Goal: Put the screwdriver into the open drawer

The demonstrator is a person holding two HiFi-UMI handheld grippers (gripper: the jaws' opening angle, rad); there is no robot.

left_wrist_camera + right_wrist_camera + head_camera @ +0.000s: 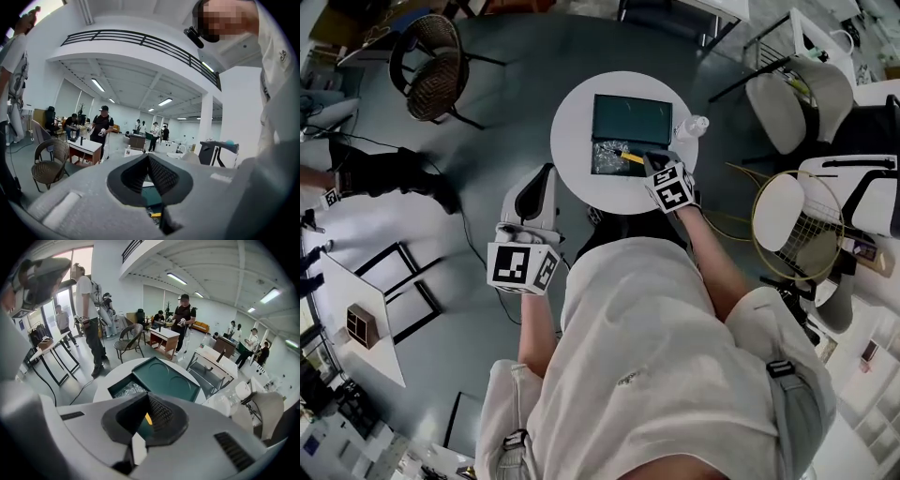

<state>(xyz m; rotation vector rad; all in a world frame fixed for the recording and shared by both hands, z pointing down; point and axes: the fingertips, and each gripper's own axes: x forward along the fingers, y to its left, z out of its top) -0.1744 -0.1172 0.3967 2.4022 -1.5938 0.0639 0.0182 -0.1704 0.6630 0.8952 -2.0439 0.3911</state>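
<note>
A dark green box (630,119) stands on the round white table (577,108), its drawer (608,157) pulled open toward me with crinkled clear plastic inside. My right gripper (653,161) is shut on the yellow-handled screwdriver (631,157), which reaches over the drawer's right end. In the right gripper view a sliver of the yellow handle (148,418) shows between the pads of the right gripper (149,404), above the drawer (124,389) and the box (165,378). My left gripper (547,175) hangs shut and empty off the table's left edge; the left gripper (149,160) points level across the room.
A clear plastic bottle (691,127) stands at the table's right rim. A wicker chair (431,66) is at the far left, white chairs (797,103) and a round wire hoop (797,225) at the right. Several people (101,126) stand in the room.
</note>
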